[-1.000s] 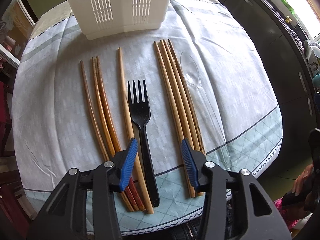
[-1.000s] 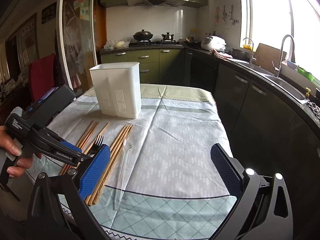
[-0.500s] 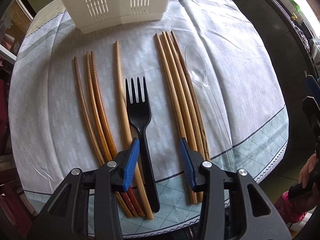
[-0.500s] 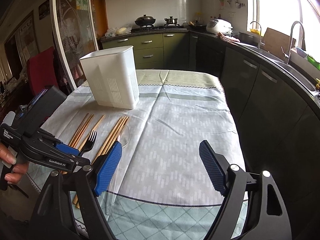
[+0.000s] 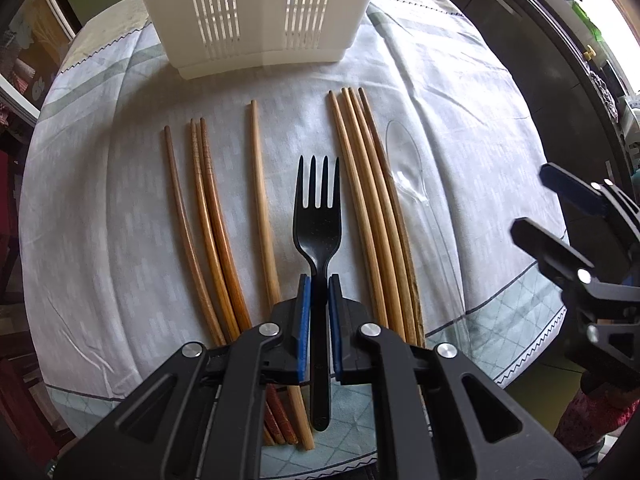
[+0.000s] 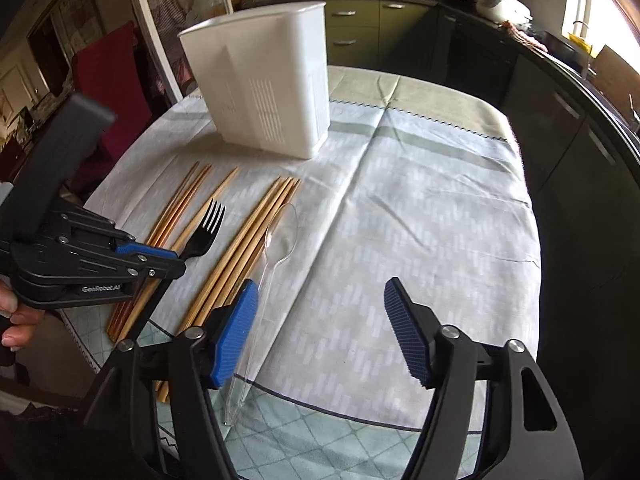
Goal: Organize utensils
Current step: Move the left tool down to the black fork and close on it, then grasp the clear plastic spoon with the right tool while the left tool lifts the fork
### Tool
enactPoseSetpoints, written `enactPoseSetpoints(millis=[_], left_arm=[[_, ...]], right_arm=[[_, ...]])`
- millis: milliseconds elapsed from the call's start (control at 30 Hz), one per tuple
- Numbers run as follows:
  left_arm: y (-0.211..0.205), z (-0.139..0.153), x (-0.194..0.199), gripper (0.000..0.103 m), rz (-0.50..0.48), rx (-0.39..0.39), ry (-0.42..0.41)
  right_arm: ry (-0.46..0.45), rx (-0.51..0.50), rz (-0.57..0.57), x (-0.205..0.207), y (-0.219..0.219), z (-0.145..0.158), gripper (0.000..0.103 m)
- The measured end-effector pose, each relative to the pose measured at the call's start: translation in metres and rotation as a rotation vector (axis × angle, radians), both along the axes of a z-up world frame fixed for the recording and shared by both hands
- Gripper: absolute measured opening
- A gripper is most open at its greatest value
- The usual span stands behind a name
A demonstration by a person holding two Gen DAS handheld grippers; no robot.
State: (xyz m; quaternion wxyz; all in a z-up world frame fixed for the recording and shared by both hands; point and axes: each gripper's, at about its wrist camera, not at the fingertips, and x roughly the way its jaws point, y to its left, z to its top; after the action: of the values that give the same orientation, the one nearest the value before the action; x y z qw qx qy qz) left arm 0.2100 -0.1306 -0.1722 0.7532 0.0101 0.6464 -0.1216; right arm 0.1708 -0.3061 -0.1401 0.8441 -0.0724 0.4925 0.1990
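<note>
Since the earlier frame, the left gripper point(image 5: 317, 292) has been closed on the black plastic fork point(image 5: 318, 216) handle near the tablecloth's point(image 5: 460, 92) front edge. It is gripped low, probably so the tines lead into the white slotted plastic holder point(image 5: 256, 12). The right gripper point(image 6: 320, 328) is held wide open and empty.

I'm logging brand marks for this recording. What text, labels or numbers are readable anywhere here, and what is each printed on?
"GenRobot.AI": white lettering on the black side of the left tongs, seen from the right wrist view.
Nothing readable on the white utensil holder, black fork or tablecloth.
Wall pictures in the background: too blurred to read.
</note>
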Motion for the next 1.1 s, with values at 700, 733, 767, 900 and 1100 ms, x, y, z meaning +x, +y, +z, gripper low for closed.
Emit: enactPoseSetpoints(millis=[700,733,767,900,1100], left_arm=[[0.028,0.053,-0.016,0.009,0.006,-0.042,-0.18],[0.029,0.055,-0.018,0.009,0.006,-0.045,-0.188],[0.03,0.059,-0.02,0.009,0.006,-0.05,-0.196],[0.038,0.083,-0.02,0.009,0.019,-0.092,-0.247],[0.05,0.158,0.005,0.009,0.063,-0.196,-0.473]], right_arm=[[0.264,-0.132,0.066,0.041,0.071,-0.048,0.02],[0.263,-0.127,0.063,0.042,0.072,-0.048,0.012],[0.26,-0.124,0.058,0.044,0.072,-0.048,0.01],[0.211,-0.062,0.039,0.041,0.066,-0.04,0.009],[0.092,0.11,0.007,0.028,0.043,-0.004,0.009]])
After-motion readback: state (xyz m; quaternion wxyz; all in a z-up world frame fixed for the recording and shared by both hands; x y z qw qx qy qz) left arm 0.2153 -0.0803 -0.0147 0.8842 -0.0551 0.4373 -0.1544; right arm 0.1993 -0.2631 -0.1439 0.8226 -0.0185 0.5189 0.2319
